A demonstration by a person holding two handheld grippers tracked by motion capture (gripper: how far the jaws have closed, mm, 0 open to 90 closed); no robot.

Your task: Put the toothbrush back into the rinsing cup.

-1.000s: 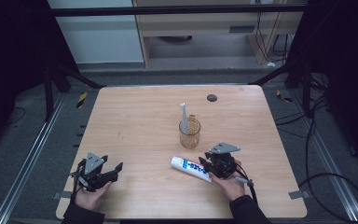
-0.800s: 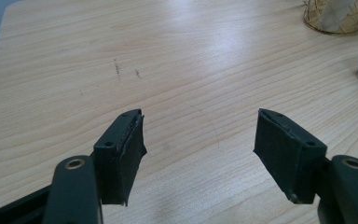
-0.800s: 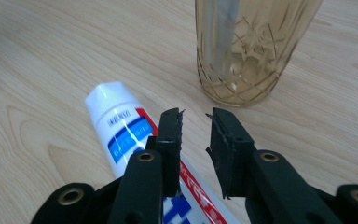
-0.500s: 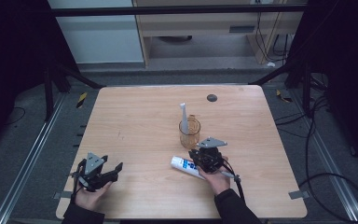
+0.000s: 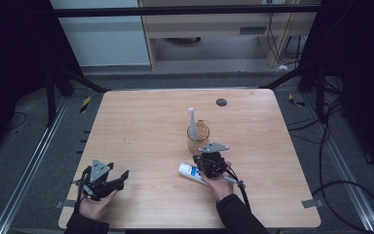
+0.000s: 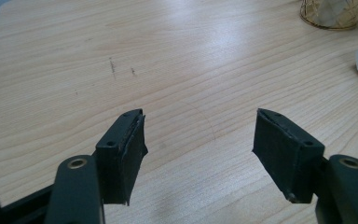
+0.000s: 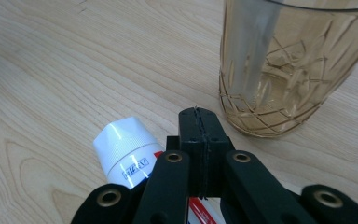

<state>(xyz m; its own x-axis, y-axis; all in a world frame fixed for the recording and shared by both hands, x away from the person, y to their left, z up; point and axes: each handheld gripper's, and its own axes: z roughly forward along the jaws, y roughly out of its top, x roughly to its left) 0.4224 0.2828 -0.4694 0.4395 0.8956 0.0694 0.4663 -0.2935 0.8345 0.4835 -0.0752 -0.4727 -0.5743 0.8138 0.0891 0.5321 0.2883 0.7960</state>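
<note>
The toothpaste tube point(image 5: 191, 171) lies flat on the worktop point(image 5: 141, 126), its long axis running from its white cap point(image 7: 123, 149) at the left toward the person's right hand, just in front of the amber glass point(image 5: 198, 137). Above it, the right hand-held gripper point(image 7: 199, 122) has just been closing; its jaws meet with nothing between them. The left hand-held gripper point(image 6: 199, 140) rests well apart, jaws spread wide over bare wood

Bystanders on the wooden surface point(image 5: 141, 126)
A small dark disc point(image 5: 220, 102) is lying near the far edge; yellow-black tape point(image 5: 85, 104) is sitting on the floor.
</note>
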